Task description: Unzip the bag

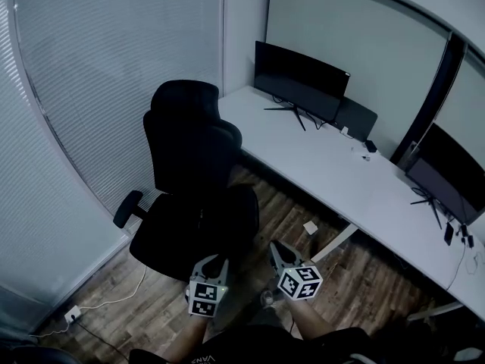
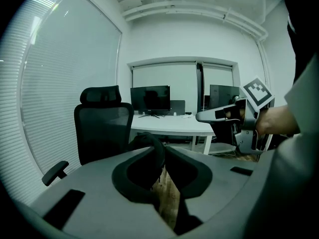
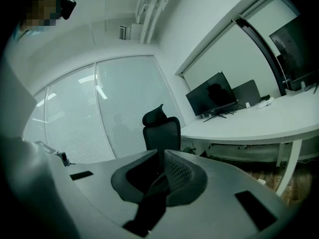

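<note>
2 grippers are in play and neither holds anything. The left gripper has its jaws drawn in to a narrow slit, with only bare wooden floor showing through it. The right gripper looks much the same in its own view, released and empty.

No bag can be picked out for certain in any view. The likeliest place for it is the black office chair, which stands at 12 o'clock from the left gripper and about 11 o'clock from the right one in the head view. In the left gripper view a dark rounded hump sits dead ahead, just past the jaws. Whether that is the bag or part of the seat cannot be told, since it is black against black. The white surface, off at 1 o'clock, carries monitors and small items but nothing bag-like.

Judging by this layout, the left gripper is the nearer of the 2 to the chair and is aimed straight at it. The zip's long axis cannot be read yet.
</note>
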Available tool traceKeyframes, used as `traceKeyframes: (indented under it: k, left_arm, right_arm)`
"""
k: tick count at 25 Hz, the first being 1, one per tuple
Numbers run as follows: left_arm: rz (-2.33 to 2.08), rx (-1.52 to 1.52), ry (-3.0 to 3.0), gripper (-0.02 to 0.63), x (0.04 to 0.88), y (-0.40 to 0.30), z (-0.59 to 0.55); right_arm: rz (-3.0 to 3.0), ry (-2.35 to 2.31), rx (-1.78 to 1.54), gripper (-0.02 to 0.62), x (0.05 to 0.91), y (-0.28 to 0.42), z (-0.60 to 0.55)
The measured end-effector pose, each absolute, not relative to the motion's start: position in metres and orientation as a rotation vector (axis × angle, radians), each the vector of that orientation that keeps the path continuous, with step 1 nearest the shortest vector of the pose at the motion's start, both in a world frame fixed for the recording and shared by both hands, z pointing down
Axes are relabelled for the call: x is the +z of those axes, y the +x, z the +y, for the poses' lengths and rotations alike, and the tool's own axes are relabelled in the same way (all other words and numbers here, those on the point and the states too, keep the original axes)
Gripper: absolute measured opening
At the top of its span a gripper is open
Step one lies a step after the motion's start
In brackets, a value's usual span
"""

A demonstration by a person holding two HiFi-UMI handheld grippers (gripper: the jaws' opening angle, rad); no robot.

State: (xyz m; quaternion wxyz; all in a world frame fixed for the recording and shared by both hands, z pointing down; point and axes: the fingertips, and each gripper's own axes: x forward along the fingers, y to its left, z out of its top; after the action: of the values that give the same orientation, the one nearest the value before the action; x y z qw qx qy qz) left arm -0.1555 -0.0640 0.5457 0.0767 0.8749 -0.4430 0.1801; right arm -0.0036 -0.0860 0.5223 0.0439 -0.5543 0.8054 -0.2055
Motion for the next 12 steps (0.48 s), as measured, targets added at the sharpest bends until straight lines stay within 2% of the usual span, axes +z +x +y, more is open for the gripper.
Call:
traceKeyframes:
  k: [12]
  left_arm:
    - [-1.351, 0.533, 2.672, 0.025, 0.537, -0.187, -0.017]
  right_arm:
    - [2.467, -1.703, -0.590, 0.052, 0.521, -0.036, -0.022]
